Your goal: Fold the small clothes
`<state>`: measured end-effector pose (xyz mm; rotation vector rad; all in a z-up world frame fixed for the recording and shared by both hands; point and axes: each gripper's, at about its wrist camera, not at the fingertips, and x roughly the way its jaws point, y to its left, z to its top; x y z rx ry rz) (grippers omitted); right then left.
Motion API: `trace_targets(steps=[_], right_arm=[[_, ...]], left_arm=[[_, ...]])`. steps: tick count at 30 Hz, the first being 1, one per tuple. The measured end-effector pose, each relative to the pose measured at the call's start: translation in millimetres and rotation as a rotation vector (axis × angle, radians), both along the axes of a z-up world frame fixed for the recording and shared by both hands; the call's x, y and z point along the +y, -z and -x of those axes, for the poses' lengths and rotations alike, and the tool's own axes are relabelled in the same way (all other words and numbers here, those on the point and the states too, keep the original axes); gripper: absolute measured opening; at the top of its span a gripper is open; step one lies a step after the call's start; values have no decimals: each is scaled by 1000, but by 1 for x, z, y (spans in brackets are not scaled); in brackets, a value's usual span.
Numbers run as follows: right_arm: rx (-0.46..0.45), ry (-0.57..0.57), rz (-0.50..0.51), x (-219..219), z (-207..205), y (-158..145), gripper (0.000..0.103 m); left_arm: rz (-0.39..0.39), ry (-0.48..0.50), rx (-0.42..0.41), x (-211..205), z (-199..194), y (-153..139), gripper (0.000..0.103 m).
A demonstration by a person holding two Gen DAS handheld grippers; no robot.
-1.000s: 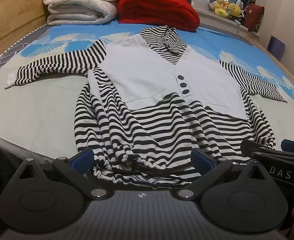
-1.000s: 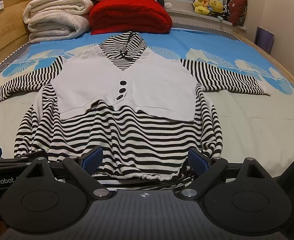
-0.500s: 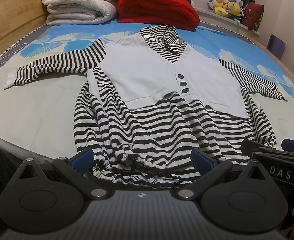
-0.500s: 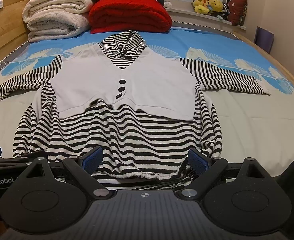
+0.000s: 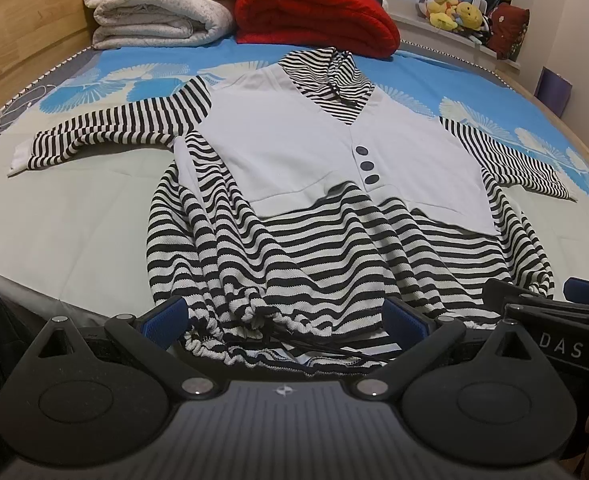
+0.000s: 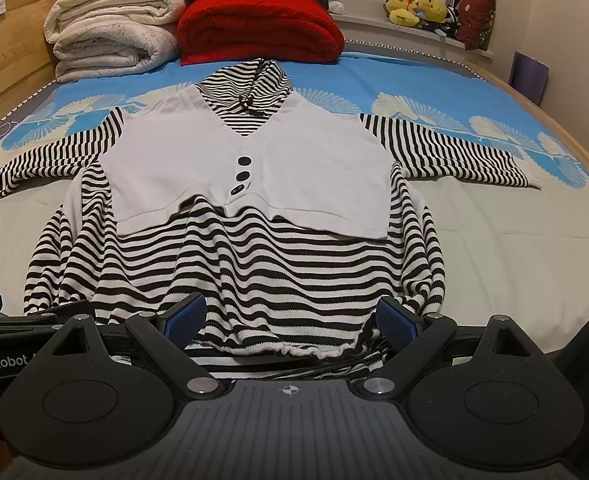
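Note:
A black-and-white striped hooded top (image 5: pixel 334 248) (image 6: pixel 278 264) with a plain white front panel and three dark buttons lies face up on the bed, sleeves spread to both sides and its gathered hem at the near edge. My left gripper (image 5: pixel 282 318) is open, its blue pads either side of the hem's left half. My right gripper (image 6: pixel 290 316) is open too, straddling the hem's right half. Each gripper shows at the edge of the other's view. Nothing is pinched between either pair of fingers.
The bed (image 5: pixel 74 216) has a pale grey and blue fan-print cover. Rolled white quilts (image 5: pixel 154 8) and a red blanket (image 5: pixel 314 16) sit at the far end. Soft toys (image 6: pixel 418 8) line the window sill. A wooden bed frame (image 6: pixel 10 40) runs along the left.
The hem has bunched slightly toward the cameras and both views have edged a little closer to the top. Both grippers stay open.

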<state>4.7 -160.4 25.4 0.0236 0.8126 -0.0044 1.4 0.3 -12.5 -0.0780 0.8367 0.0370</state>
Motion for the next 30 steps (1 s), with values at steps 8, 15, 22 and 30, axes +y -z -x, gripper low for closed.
trace_targets(steps=[8,15,22,30], right_arm=[[-7,3,2,2,-3,1,92],[-163,46,-70,-10,-1,-11,92],[-339,72,-100,-13,-14,-23,92],[-329,95,-57,-12,-62,-26,92]], left_arm=[[-30,2,-37,-3,3,-8,103],[-66,20,-276,2,-12,-59,95],[-181,-27,-567,6,-42,-153,95],[-189,47,-468,48,-138,-154,92]])
